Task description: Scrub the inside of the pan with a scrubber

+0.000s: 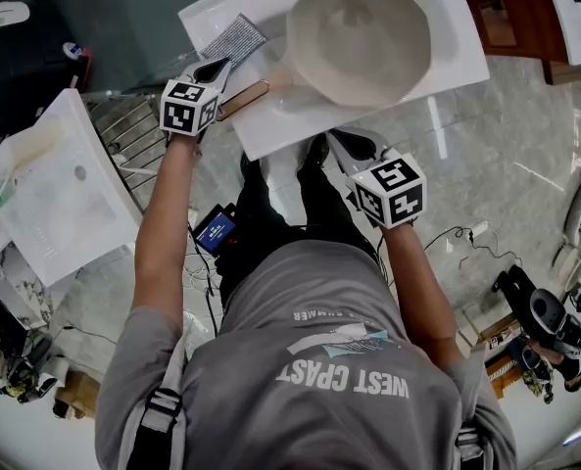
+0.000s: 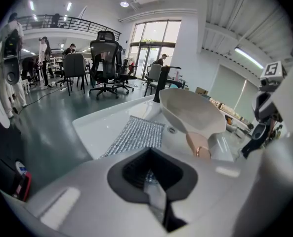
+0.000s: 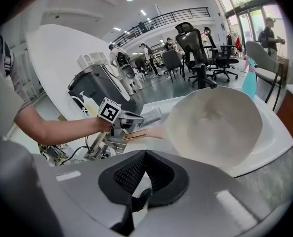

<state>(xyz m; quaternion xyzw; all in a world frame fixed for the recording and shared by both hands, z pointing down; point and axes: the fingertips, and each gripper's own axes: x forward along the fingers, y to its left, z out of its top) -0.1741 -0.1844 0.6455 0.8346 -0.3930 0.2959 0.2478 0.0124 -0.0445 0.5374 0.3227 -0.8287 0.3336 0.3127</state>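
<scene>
Left gripper (image 1: 215, 70) fingers closed, empty; scrubber (image 1: 233, 39) just ahead. Right gripper (image 1: 353, 146) fingers closed, empty, near pan (image 1: 359, 37).

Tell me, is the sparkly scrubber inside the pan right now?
No, the scrubber lies flat on the white counter beside the pan, not in it.

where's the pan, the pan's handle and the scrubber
pan (image 1: 361, 42): head view, middle of its pale inside.
handle (image 1: 243, 99): head view, midway along the copper-coloured bar.
scrubber (image 1: 233, 39): head view, centre of the grey mesh pad lying flat left of the pan.
</scene>
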